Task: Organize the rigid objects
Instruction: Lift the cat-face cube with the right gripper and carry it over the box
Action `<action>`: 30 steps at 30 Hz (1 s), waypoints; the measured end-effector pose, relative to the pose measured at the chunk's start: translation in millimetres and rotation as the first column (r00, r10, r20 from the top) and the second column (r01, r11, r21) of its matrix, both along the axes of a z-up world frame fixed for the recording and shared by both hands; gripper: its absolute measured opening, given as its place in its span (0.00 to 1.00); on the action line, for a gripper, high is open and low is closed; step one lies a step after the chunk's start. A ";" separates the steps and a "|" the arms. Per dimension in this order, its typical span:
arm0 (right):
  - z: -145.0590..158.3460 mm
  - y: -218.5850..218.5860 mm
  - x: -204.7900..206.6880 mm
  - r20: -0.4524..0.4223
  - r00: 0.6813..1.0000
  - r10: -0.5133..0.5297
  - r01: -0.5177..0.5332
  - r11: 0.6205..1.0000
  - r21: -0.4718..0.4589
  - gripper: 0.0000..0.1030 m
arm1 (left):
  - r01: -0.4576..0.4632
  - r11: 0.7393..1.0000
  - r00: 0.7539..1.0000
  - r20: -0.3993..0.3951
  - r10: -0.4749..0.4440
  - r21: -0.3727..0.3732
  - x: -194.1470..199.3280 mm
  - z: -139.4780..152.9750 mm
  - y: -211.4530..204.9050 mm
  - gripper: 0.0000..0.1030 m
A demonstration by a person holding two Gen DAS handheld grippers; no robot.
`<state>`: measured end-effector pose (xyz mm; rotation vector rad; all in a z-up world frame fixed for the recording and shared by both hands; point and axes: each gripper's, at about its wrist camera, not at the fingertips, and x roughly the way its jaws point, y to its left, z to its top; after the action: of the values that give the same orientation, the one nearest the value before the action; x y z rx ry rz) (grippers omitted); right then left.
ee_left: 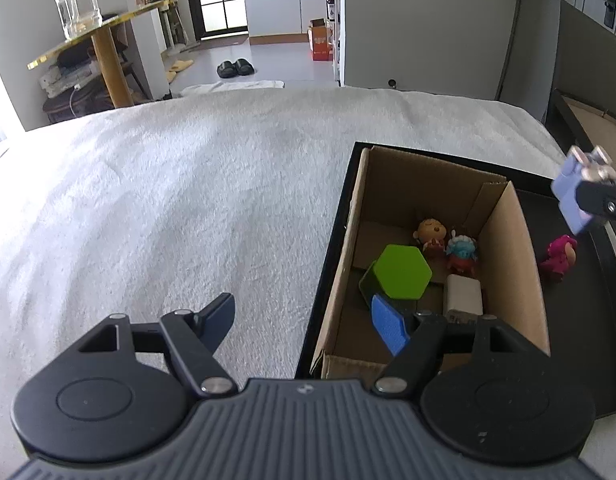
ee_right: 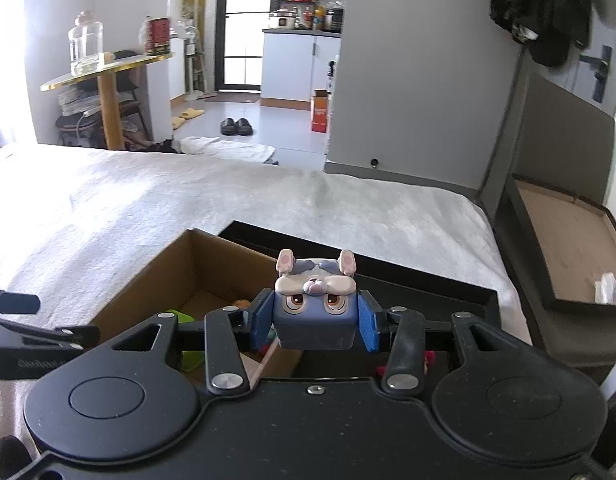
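My right gripper [ee_right: 314, 322] is shut on a blue cube-shaped rabbit figure [ee_right: 315, 312], held in the air above the black tray [ee_right: 408, 288]; the figure also shows at the right edge of the left wrist view [ee_left: 576, 192]. A cardboard box [ee_left: 508, 240] stands in the tray and holds a green hexagonal block [ee_left: 402, 272], two small figurines [ee_left: 432, 234] [ee_left: 462, 254] and a white charger [ee_left: 464, 294]. A pink toy [ee_left: 560, 258] lies on the tray [ee_left: 576, 320] right of the box. My left gripper [ee_left: 308, 320] is open and empty over the box's left wall.
The tray sits on a bed with a white blanket [ee_left: 167, 200]. A side table with a glass jar [ee_left: 77, 4] stands at the far left. A dark shelf [ee_right: 564, 240] with a brown panel is right of the bed.
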<state>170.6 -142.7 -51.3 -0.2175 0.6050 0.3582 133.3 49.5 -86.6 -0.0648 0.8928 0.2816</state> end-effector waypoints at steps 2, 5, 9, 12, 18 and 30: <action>-0.1 6.0 1.6 0.000 1.000 0.013 -0.013 1.000 -0.002 0.42 | -0.004 1.000 1.000 0.001 0.004 -0.006 -1.3 -1.7 2.3 0.72; -0.7 13.4 2.9 -0.004 1.000 0.028 -0.028 1.000 -0.003 0.42 | -0.010 1.000 1.000 0.002 0.010 -0.011 0.0 -2.7 5.2 0.72; -2.7 24.2 2.2 -0.010 0.998 0.061 -0.061 0.998 -0.010 0.42 | -0.024 0.999 1.000 0.011 0.024 -0.028 2.8 -2.2 7.9 0.71; -4.9 30.3 0.5 -0.019 0.996 0.086 -0.086 0.996 -0.017 0.42 | -0.023 0.999 1.000 0.021 0.024 -0.035 4.3 -1.5 6.8 0.70; -8.4 41.3 2.5 -0.036 0.990 0.134 -0.135 0.990 -0.035 0.42 | -0.022 0.999 0.999 0.025 0.023 -0.042 9.3 -2.6 3.7 0.69; -22.0 44.5 6.1 -0.076 0.982 0.171 -0.174 0.984 -0.027 0.42 | -0.026 0.990 1.000 -0.015 0.024 -0.139 19.1 -13.1 2.8 0.18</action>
<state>176.6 -98.2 -73.3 -0.2912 0.6672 0.5256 152.4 52.3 -99.7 -0.2043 0.9244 0.2431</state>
